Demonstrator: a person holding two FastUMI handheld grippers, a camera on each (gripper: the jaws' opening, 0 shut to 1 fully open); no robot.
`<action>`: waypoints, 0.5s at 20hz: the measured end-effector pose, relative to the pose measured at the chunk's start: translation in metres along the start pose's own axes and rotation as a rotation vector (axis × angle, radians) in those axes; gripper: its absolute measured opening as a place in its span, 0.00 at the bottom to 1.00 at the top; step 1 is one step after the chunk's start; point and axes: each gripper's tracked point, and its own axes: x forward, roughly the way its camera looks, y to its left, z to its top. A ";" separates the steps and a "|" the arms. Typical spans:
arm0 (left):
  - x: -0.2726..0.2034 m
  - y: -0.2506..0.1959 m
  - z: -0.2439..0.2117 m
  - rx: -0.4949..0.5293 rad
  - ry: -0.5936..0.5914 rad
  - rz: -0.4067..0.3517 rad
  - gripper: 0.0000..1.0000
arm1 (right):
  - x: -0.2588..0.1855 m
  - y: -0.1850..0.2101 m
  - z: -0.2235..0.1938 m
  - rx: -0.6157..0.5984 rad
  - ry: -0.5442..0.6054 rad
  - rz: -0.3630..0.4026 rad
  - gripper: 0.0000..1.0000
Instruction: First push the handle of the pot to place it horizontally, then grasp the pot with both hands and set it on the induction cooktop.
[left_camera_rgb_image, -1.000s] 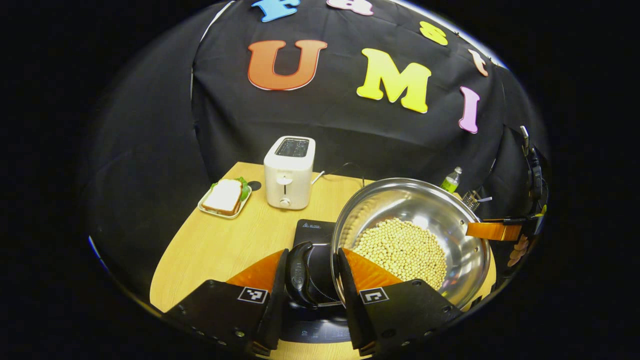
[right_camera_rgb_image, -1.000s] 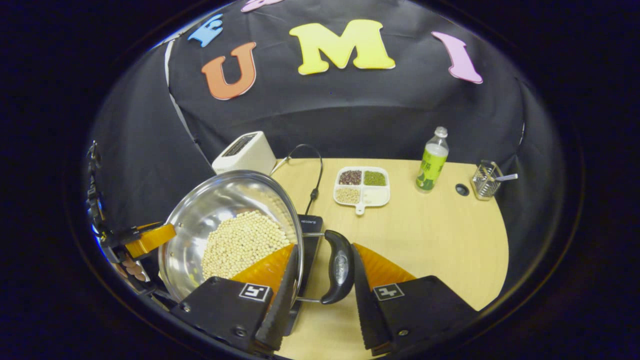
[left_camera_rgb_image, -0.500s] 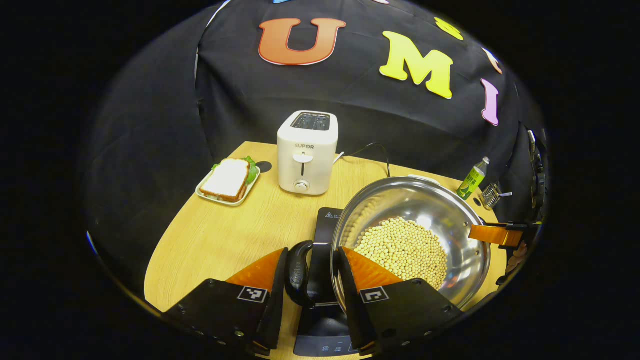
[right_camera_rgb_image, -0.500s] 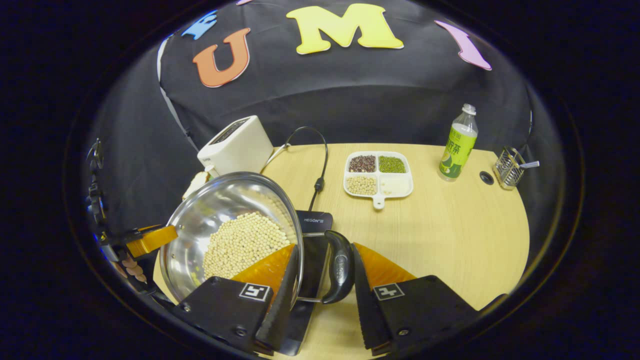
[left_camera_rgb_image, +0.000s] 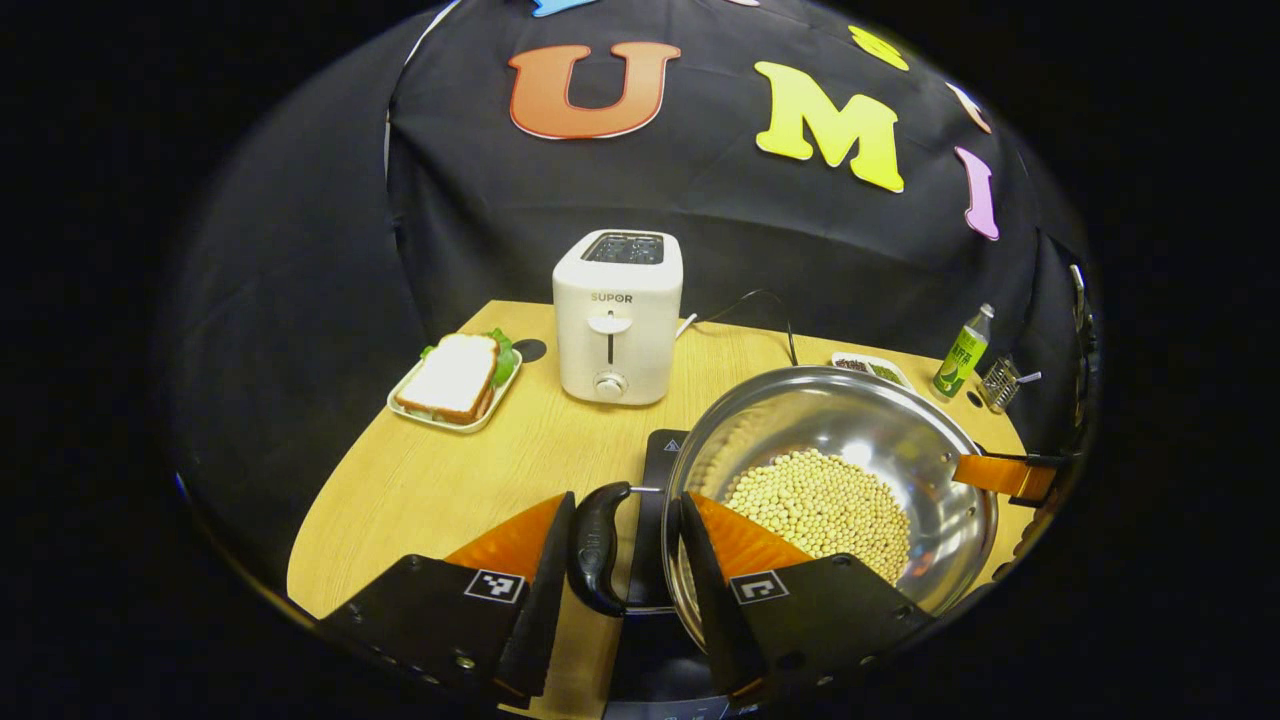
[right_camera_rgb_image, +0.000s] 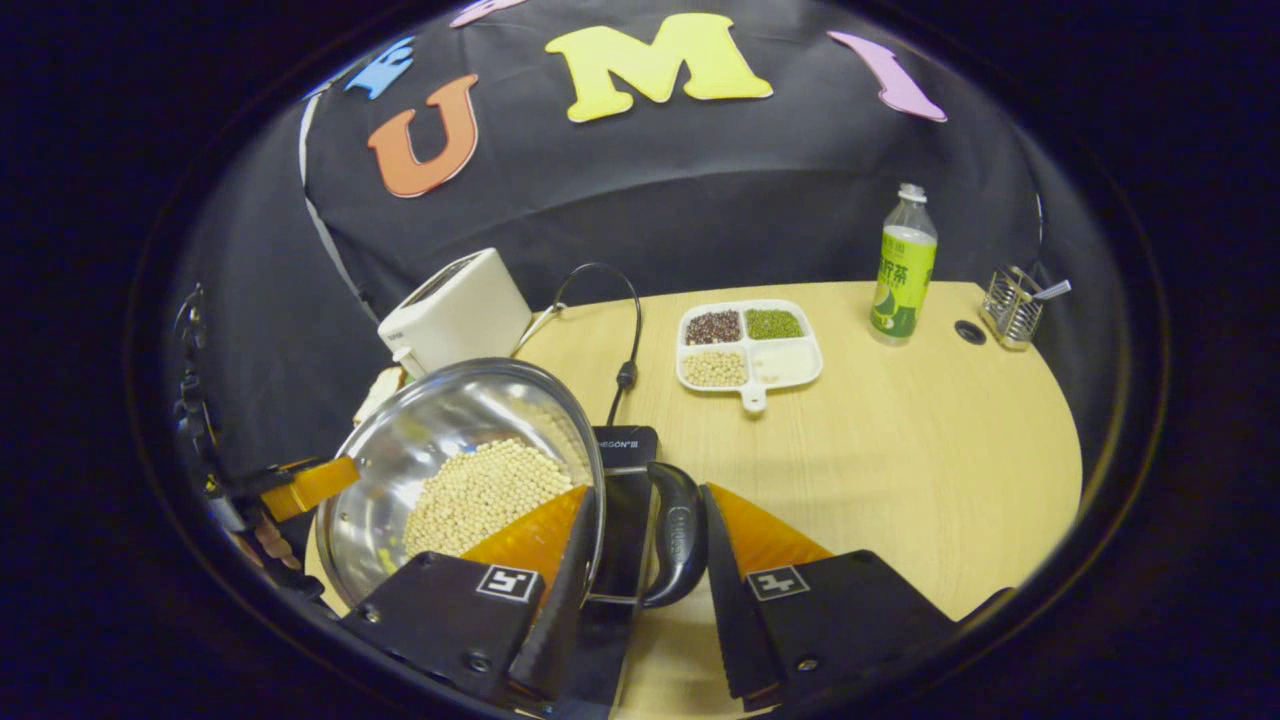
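Both pairs of jaws straddle the pot's side handles. On the left gripper, the two fingers stand either side of the black left handle; the left finger lies against it, while the right finger sits by the pot's wall with a gap to the grip, so I cannot tell whether it is clenched. On the right gripper, the right finger touches the black right handle and the left finger reaches inside the rim, over the beans; here too the grasp cannot be judged.

Taking the pot as landmark: it is a wide steel pan, part filled with pale round beans, and it lies over the black induction cooktop, which shows under its left edge in the left gripper view and under its right edge in the right gripper view. Whether the base touches the glass is hidden. Across the pot from each camera, the other gripper's orange finger meets the far rim.

Everything stands on a wooden table. Just behind the pot, a black cable runs from the cooktop toward the wall. Behind and to its left stands a white toaster, with a sandwich on a small tray further left. Behind and to its right lies a white divided dish of grains. Well beyond that stand a green-labelled bottle and a small wire basket near the table's far right edge.
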 end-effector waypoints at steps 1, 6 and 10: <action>0.002 0.000 -0.001 0.000 0.000 0.005 0.60 | 0.000 0.000 0.000 -0.001 -0.008 -0.001 0.62; 0.006 -0.003 -0.014 -0.008 0.051 -0.011 0.72 | 0.001 -0.001 0.003 -0.027 -0.060 0.031 0.68; -0.001 -0.001 -0.001 -0.005 -0.012 0.002 0.89 | -0.005 -0.008 0.010 -0.005 -0.122 0.049 0.77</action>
